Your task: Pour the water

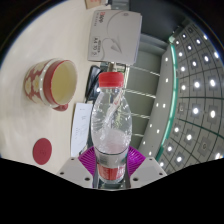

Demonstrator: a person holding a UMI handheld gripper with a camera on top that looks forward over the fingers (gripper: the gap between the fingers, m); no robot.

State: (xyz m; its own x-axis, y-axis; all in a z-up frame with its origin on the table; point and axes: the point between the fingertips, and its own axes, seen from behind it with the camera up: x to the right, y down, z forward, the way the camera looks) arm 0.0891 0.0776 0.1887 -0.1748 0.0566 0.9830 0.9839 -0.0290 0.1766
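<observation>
I find my tool [109,170] pinching a clear bottle [110,125] low on its body, upright with its red cap [111,77] on, near the cup [55,82] on the table [30,120], presumably staged for pouring.

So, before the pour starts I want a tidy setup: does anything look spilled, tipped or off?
Nothing stands out. The water bottle is upright between the gripper fingers, red cap on. The cup stands upright beyond them, apart from the bottle. No spill shows on the table.
</observation>
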